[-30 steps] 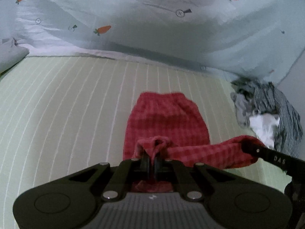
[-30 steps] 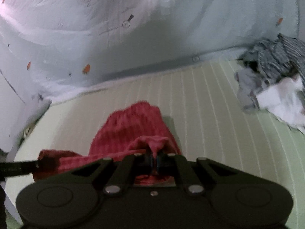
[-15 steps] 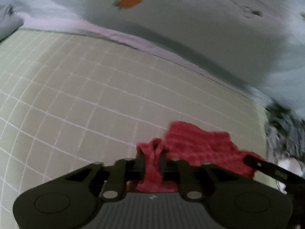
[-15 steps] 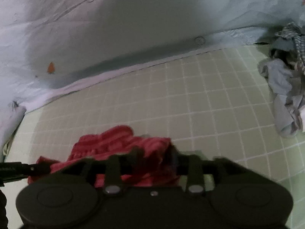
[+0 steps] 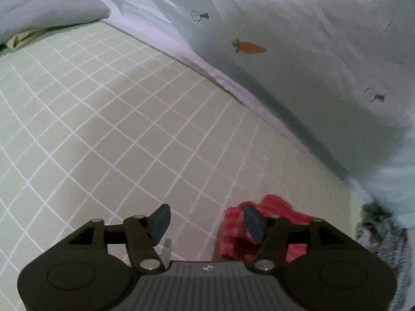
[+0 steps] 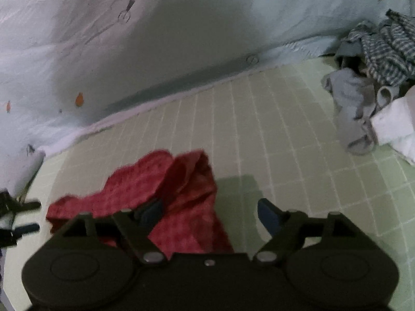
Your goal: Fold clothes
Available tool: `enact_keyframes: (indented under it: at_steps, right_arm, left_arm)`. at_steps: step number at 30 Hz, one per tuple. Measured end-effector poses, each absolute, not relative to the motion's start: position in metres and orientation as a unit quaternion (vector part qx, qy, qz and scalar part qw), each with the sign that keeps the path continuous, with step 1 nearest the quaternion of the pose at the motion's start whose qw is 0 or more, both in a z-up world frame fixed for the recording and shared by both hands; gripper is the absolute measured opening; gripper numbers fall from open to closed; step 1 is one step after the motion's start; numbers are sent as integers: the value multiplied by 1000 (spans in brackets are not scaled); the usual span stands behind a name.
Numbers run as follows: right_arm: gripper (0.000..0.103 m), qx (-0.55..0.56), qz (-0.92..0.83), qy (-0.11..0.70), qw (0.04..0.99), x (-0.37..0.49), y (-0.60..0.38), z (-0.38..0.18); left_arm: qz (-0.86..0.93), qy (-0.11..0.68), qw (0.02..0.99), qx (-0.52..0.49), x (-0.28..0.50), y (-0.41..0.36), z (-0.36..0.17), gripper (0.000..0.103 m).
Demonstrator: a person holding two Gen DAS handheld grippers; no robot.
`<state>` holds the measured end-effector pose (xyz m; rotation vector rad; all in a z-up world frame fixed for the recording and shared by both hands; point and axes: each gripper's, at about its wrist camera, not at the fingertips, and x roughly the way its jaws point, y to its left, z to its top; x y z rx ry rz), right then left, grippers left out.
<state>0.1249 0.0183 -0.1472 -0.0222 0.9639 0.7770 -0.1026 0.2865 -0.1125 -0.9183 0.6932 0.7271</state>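
— Fingers spread on both the left gripper [image 5: 206,223] and right gripper [image 6: 211,213], holding nothing.
— Red garment [image 6: 166,197] lies rumpled on the bedsheet [image 6: 272,134]; smooth it flat before regripping.

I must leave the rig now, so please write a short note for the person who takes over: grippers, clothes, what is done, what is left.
Left gripper: open, holds nothing, at the left edge of the red garment.
Right gripper: open, holds nothing, over the garment's right side.
The red garment lies bunched on the green checked sheet, released but not neatly flat.
The pile of unfolded clothes, grey, striped and white, waits at the far right.
Left to do: tidy or finish the red fold, then take the pile.
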Motion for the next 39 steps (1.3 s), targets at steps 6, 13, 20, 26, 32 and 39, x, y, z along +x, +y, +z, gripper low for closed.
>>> enact_keyframes:
  at_steps: [6, 13, 20, 26, 32, 39]
  right_arm:
    - [82, -89, 371, 458, 803, 120, 44, -158]
    - [82, -162, 378, 457, 789, 126, 71, -169]
    - [82, -243, 383, 420, 786, 143, 107, -167]
    - [82, -188, 362, 335, 849, 167, 114, -132]
    - [87, -97, 397, 423, 809, 172, 97, -146]
    - [89, -84, 413, 503, 755, 154, 104, -183]
  left_arm:
    - [272, 435, 795, -323, -69, 260, -119, 67]
    - [197, 510, 805, -230, -31, 224, -136, 68]
    - [260, 516, 799, -164, 5, 243, -143, 68]
    - [351, 398, 826, -190, 7, 279, -106, 69]
    - [254, 406, 823, -305, -12, 292, -128, 82]
    - [222, 441, 806, -326, -10, 271, -160, 80]
